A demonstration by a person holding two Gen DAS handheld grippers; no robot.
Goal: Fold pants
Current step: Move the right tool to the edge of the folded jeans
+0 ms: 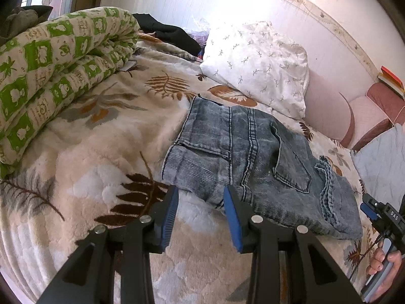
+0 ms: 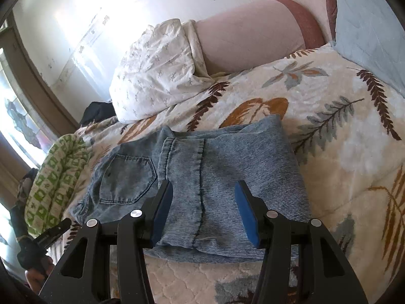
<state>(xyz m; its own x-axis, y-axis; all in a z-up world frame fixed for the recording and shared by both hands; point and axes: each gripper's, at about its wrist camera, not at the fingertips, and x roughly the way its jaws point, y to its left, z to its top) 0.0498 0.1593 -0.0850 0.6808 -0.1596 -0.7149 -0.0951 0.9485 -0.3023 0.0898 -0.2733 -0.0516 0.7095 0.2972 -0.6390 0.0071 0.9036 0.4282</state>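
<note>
Faded blue jeans (image 1: 253,152) lie folded into a compact stack on the leaf-print blanket (image 1: 101,152), with a back pocket facing up. My left gripper (image 1: 201,192) is open at the near left corner of the stack; the denim edge lies between its blue pads, which do not press on it. In the right wrist view the folded jeans (image 2: 227,167) fill the middle, and my right gripper (image 2: 203,187) hovers open over the near edge with nothing held. The right gripper (image 1: 372,207) also shows at the left view's right border, held by a hand (image 1: 384,261).
A white pillow (image 1: 258,63) leans on a pink headboard (image 1: 326,106) behind the jeans. A rolled green-and-cream quilt (image 1: 50,63) lies along the left, with a black garment (image 1: 172,33) beyond it. A pale blue cushion (image 2: 367,25) sits at the right. Bare blanket (image 2: 341,126) surrounds the jeans.
</note>
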